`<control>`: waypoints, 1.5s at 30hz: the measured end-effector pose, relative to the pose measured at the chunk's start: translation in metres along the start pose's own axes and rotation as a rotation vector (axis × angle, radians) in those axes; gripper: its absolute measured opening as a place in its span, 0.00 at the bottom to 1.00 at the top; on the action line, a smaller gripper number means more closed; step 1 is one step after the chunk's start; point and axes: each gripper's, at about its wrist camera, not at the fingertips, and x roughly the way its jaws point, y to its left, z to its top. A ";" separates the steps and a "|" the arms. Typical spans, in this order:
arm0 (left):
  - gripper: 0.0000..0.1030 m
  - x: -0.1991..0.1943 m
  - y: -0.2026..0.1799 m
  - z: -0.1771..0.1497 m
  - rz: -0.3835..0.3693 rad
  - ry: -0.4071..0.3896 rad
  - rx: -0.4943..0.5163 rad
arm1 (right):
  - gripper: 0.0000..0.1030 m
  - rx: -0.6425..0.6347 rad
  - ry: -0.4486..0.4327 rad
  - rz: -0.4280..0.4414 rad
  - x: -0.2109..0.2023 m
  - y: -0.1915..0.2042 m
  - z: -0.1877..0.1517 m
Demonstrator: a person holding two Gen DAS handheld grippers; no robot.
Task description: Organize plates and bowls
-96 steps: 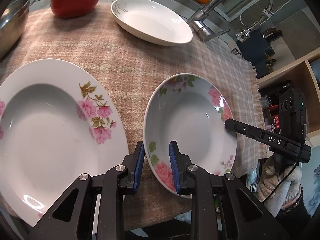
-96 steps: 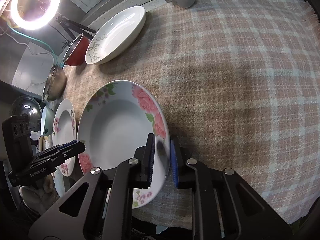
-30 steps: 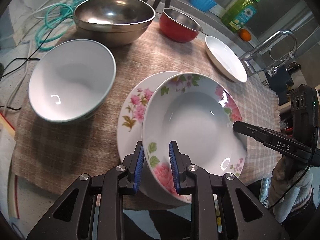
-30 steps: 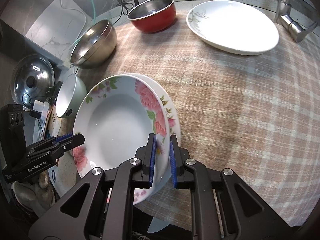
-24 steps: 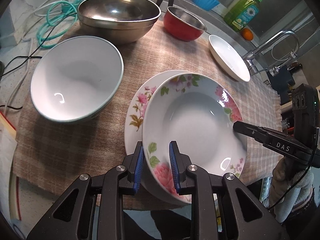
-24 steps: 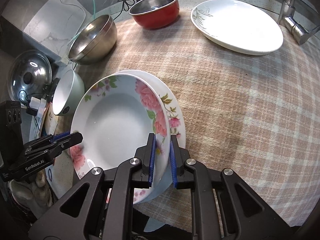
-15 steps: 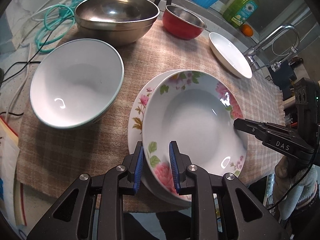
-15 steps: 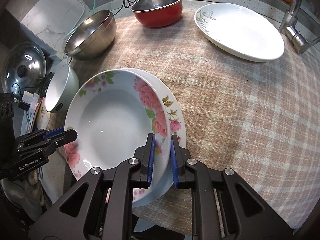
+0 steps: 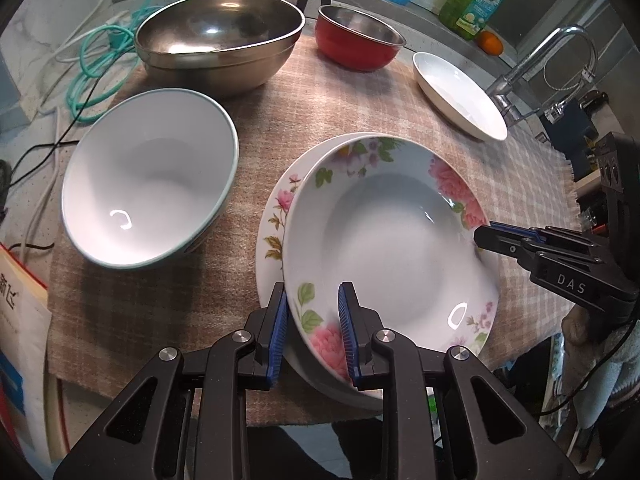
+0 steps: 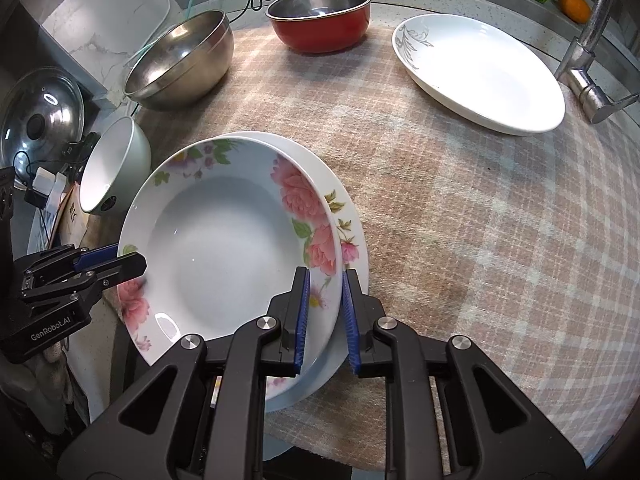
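Two tongs (image 9: 313,332) (image 10: 324,316) straddle the floral plate's (image 9: 384,236) opposite rims.

I see a deep rose-rimmed plate (image 9: 384,240) nested on a second flowered plate (image 9: 276,216) near the front edge of the cloth (image 9: 340,92), the lower one peeking out at its left. A white bowl (image 9: 148,184) tilts near the left edge. A steel bowl (image 9: 220,36) and red bowl (image 9: 356,40) stand along the back edge, a plain white plate (image 9: 460,92) toward the back right corner.
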 end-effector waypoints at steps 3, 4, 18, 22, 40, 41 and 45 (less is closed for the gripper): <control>0.21 0.002 -0.003 0.001 0.014 0.003 0.022 | 0.18 0.009 -0.001 0.006 -0.001 -0.002 0.000; 0.21 0.002 -0.003 0.001 0.013 0.003 0.023 | 0.18 0.014 -0.002 0.009 -0.001 -0.003 0.000; 0.22 -0.006 -0.004 0.000 0.022 -0.009 0.042 | 0.20 0.040 -0.055 -0.002 -0.016 -0.006 -0.003; 0.22 -0.015 -0.005 -0.001 -0.006 -0.015 0.046 | 0.37 0.068 -0.087 -0.005 -0.026 -0.012 -0.006; 0.22 -0.041 -0.039 0.042 -0.150 -0.072 0.134 | 0.51 0.215 -0.298 -0.067 -0.081 -0.071 0.004; 0.22 -0.040 -0.043 0.047 -0.158 -0.074 0.140 | 0.55 0.217 -0.315 -0.064 -0.085 -0.077 0.004; 0.22 -0.032 -0.059 0.067 -0.193 -0.065 0.138 | 0.68 0.238 -0.350 -0.029 -0.094 -0.109 0.011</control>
